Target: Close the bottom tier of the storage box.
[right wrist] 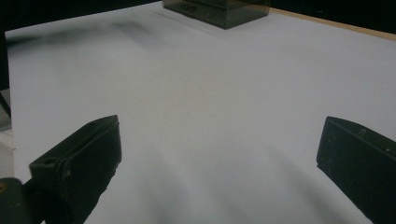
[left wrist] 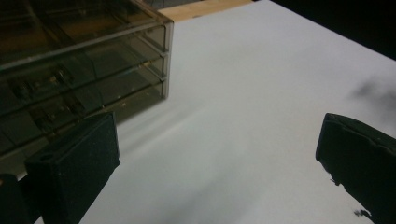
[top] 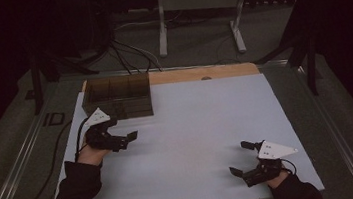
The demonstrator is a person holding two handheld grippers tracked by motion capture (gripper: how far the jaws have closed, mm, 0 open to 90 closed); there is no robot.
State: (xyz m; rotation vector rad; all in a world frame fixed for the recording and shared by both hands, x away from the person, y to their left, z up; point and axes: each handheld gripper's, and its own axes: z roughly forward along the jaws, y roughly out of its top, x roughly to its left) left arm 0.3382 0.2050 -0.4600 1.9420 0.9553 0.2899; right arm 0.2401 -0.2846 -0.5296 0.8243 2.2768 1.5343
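Observation:
A smoky, see-through drawer cabinet (top: 119, 97) stands at the back left of the white board (top: 193, 128). My left gripper (top: 121, 130) hovers just in front of the cabinet, open, with nothing between its jaws. In the left gripper view the cabinet (left wrist: 79, 70) shows stacked drawers at the upper left, close to the left jaw, and the gripper (left wrist: 219, 158) is spread wide over bare board. My right gripper (top: 239, 159) is near the front right of the board, open and empty. In the right gripper view the gripper (right wrist: 219, 158) faces the distant cabinet (right wrist: 217, 9).
A wooden strip (top: 201, 73) borders the board's far edge. Beyond the table stand a metal frame (top: 199, 11) and cables (top: 129, 54) on the floor. A cable (top: 54, 148) trails off the left of the board. The person's dark sleeves (top: 77, 196) enter from the bottom.

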